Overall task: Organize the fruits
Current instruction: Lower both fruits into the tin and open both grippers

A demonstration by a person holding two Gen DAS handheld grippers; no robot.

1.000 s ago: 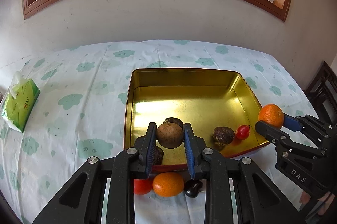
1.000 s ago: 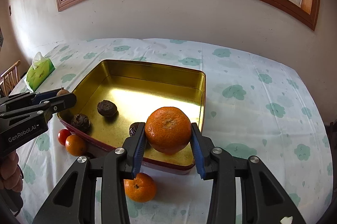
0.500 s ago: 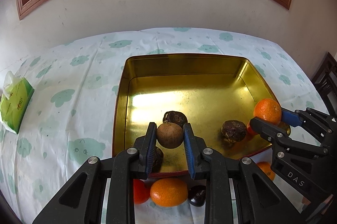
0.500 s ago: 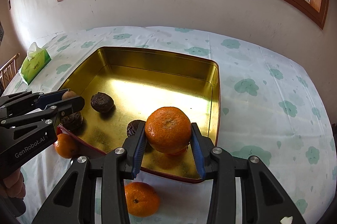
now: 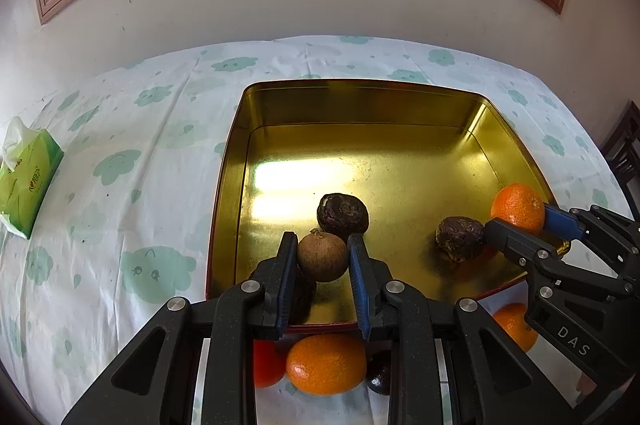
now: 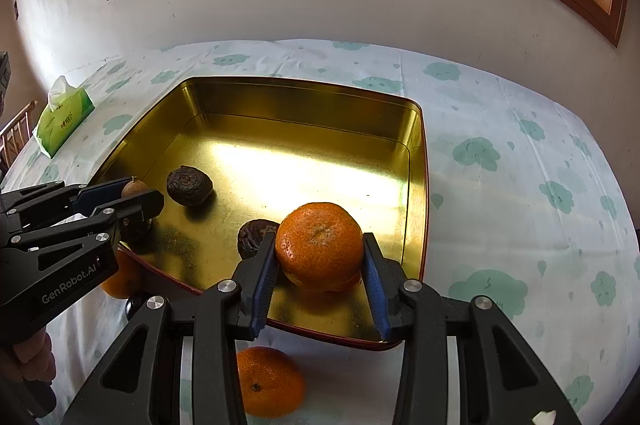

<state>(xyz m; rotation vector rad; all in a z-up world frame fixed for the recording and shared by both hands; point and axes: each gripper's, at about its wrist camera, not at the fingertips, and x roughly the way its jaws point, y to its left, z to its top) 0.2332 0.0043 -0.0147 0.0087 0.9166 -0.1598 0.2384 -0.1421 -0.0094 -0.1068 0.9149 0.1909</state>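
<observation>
My left gripper (image 5: 322,261) is shut on a round brown fruit (image 5: 322,257) and holds it over the near left part of the gold tray (image 5: 360,97). My right gripper (image 6: 320,257) is shut on an orange (image 6: 319,245) over the tray's near right corner (image 6: 416,153); it also shows in the left wrist view (image 5: 518,207). Dark wrinkled fruits (image 5: 342,213) (image 5: 459,238) lie in the tray. Another dark fruit (image 5: 302,295) is partly hidden behind my left finger.
On the cloud-print tablecloth in front of the tray lie an orange (image 5: 326,365), a red fruit (image 5: 266,365), a small dark fruit (image 5: 378,373) and another orange (image 6: 268,381). A green tissue pack (image 5: 24,181) sits far left. A wall stands behind the table.
Both grippers have moved forward over the tray with their fruits still held. The red fruit in the tray's near right corner is hidden behind the right gripper now.
</observation>
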